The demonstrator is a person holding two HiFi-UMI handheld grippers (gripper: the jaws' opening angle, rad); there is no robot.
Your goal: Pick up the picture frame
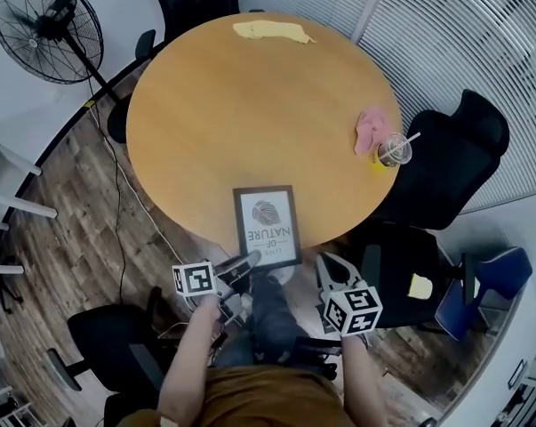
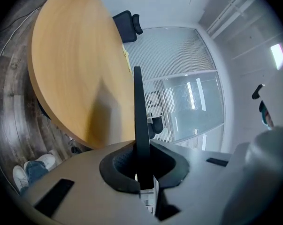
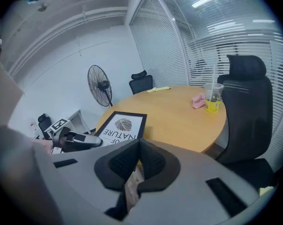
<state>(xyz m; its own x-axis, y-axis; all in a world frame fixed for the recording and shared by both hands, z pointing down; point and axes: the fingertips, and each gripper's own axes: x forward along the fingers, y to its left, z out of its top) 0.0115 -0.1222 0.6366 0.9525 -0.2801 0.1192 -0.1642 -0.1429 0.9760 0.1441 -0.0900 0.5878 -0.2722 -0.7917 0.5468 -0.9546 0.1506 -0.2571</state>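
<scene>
The picture frame [image 1: 268,223], black-edged with a white leaf print, is at the near edge of the round wooden table [image 1: 250,105], its near end past the rim. My left gripper [image 1: 246,262] is shut on the frame's near left corner. In the left gripper view the frame [image 2: 137,111] shows edge-on as a thin dark bar clamped between the jaws [image 2: 141,170]. My right gripper [image 1: 328,265] hangs to the right of the frame, off the table, its jaws [image 3: 138,156] shut with nothing in them. The right gripper view shows the frame [image 3: 120,125] and the left gripper [image 3: 80,140] holding it.
A plastic cup with a straw [image 1: 395,149] and a pink cloth [image 1: 370,127] sit at the table's right edge, a yellow cloth [image 1: 268,31] at the far edge. Black office chairs [image 1: 445,167] stand on the right, a floor fan [image 1: 47,25] at the far left.
</scene>
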